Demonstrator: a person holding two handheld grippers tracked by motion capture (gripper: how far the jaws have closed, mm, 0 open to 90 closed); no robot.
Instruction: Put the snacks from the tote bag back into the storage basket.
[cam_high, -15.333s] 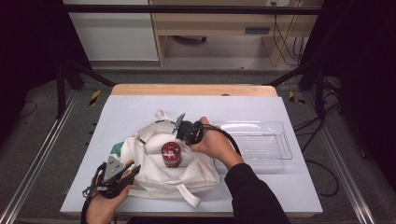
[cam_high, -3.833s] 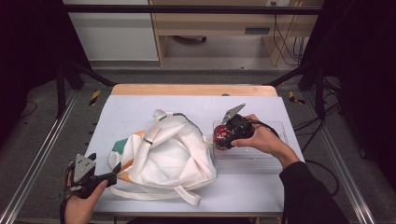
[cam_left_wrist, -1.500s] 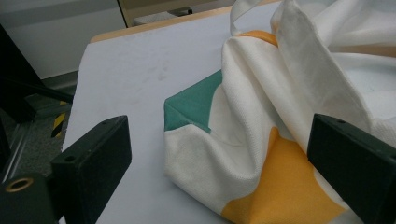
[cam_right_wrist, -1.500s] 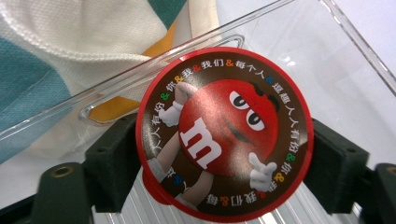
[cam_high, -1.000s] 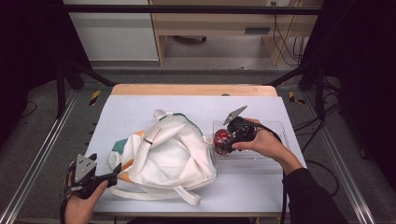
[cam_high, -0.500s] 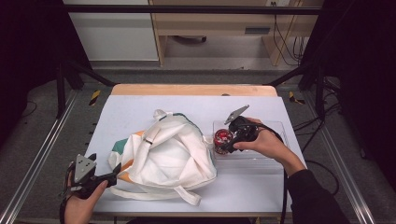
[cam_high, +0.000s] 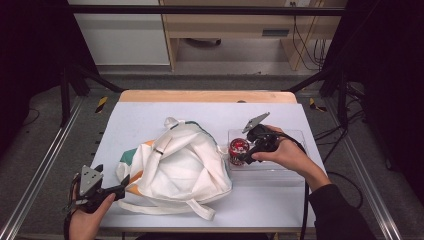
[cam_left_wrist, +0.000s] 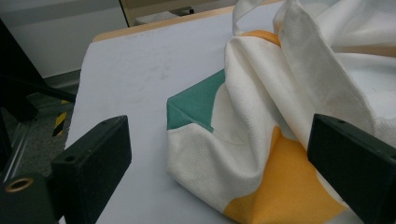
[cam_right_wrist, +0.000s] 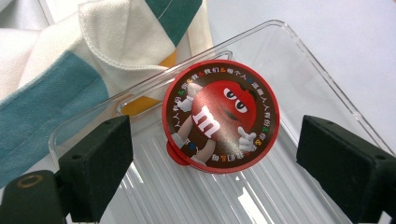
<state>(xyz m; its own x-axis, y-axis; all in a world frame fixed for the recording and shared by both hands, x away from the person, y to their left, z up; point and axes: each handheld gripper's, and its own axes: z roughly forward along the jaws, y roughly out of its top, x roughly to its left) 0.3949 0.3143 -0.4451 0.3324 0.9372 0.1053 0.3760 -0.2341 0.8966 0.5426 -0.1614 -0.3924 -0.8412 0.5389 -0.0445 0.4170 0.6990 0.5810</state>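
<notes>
A red-lidded M&M's candy tub (cam_right_wrist: 220, 122) stands in the left end of a clear plastic tray (cam_right_wrist: 299, 186), also seen as the tub (cam_high: 238, 146) in the tray (cam_high: 280, 169). My right gripper (cam_right_wrist: 212, 177) is open, its jaws wide on either side of the tub without touching it; from above, the right gripper (cam_high: 241, 159) sits just over the tub. A white cloth bag (cam_high: 177, 165) with green and orange patches lies mid-table. My left gripper (cam_left_wrist: 224, 168) is open, its jaws either side of the bag's corner (cam_left_wrist: 210, 140); it is at the front left (cam_high: 121, 189).
The bag's strap (cam_high: 172, 207) trails toward the front edge of the white table (cam_high: 150, 115). A wooden strip (cam_high: 210, 96) runs along the far edge. Metal rails (cam_high: 35, 170) flank both sides. A cable (cam_high: 306, 200) hangs from the right gripper.
Since the earliest frame, the candy tub went from on the bag into the tray. In the last second the right gripper's jaws have come off the tub; the left gripper has stayed put.
</notes>
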